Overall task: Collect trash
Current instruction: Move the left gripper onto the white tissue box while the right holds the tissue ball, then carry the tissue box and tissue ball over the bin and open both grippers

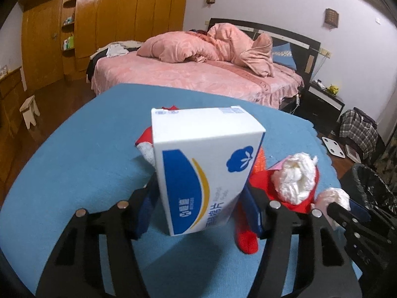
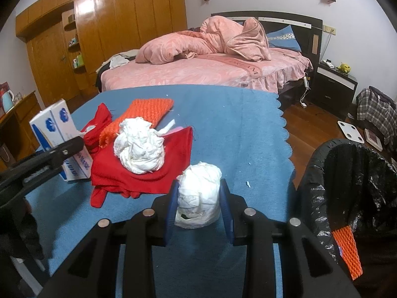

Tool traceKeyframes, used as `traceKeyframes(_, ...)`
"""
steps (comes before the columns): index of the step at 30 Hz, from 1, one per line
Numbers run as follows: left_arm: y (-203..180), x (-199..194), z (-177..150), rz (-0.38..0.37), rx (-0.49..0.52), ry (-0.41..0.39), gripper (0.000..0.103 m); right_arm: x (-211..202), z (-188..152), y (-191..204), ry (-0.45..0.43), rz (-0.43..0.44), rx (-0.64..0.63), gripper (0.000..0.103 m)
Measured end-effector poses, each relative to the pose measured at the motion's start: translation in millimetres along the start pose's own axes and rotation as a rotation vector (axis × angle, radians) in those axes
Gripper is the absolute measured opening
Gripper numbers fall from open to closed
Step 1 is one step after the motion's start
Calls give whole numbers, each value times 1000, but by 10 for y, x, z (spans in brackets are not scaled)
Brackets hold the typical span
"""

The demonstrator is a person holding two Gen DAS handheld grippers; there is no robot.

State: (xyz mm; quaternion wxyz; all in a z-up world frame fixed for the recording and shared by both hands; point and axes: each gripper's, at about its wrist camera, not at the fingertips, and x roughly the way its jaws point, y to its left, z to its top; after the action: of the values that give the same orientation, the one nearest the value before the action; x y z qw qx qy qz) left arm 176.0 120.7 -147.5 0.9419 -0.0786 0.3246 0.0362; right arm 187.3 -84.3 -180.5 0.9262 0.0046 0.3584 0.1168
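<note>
- Trash on the blue tablecloth (image 2: 235, 124): a white-and-blue carton (image 1: 203, 168), a loose wad of white tissue (image 2: 139, 149), and a smaller, tighter tissue wad (image 2: 198, 198).
- Left gripper (image 1: 198, 206): the carton stands upright between its blue pads, which lie against the carton's two sides at the lower end. The jaws are partly open, as wide as the carton.
- Right gripper (image 2: 198, 208): the jaws are narrowly set, and the blue pads press both sides of the tighter tissue wad, near the right edge of the cloth.
- Loose tissue wad: rests on a red cloth (image 2: 139, 173), between the two grippers.
- Orange foam net (image 2: 146, 111): lies flat behind the red cloth, partly under it.
- Bin with a black liner (image 2: 347, 173): stands just beside the table's right edge; a second strip of orange foam net (image 2: 347, 250) lies inside it.
- Small white scraps (image 2: 247, 184) lie on the cloth near the right gripper.
- Background: a bed with pink bedding (image 2: 211, 69) and a wooden wardrobe (image 2: 119, 24).
</note>
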Motion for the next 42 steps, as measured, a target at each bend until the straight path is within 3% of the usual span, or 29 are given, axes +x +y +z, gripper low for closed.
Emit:
traceKeyframes(7,-55,-268,-116,-33,40,-14,60,-7,6,-3,-6,0,1,32)
traceKeyframes(21,-101,-386,-240,-45,74,-12,60,-249,92,-62,-58,17,16,32)
traceKeyframes(34,-534,-731,-110,-132,118,-56,60,-797,243,-282,-142,16,51,32)
traceKeyframes(42,-848,-858,-89,-183,152,-74,60,-1084,232,-513,-168,-30,67,32)
